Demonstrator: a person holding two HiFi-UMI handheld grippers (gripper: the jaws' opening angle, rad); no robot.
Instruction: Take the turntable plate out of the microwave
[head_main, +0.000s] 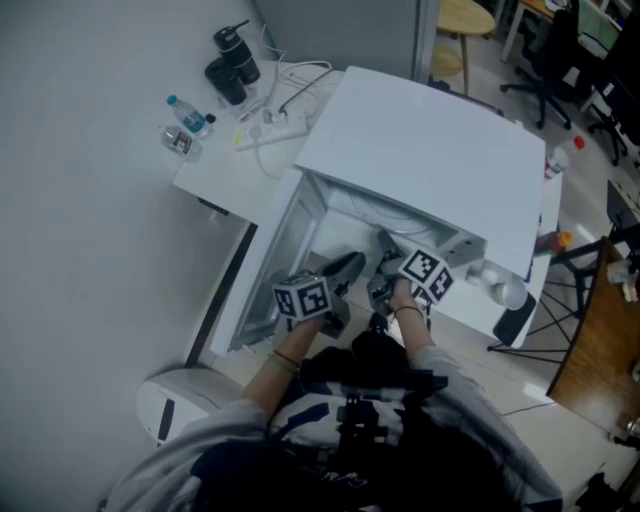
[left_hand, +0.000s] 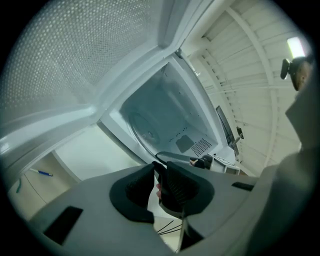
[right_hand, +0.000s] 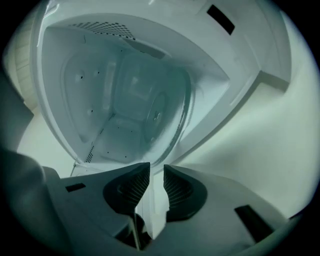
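Head view: white microwave (head_main: 420, 150) with its door (head_main: 222, 295) swung open; 2 grippers at the microwave's mouth, left gripper (head_main: 345, 268) nearer the door, right gripper (head_main: 385, 245) just beside it.
Left gripper view: jaws a narrow slit apart, gripping nothing; turntable plate (left_hand: 145, 131) sits inside the microwave's cavity, beyond the tips.
Right gripper view: jaws slightly parted, nothing clamped; plate untouched, deeper inside the microwave.
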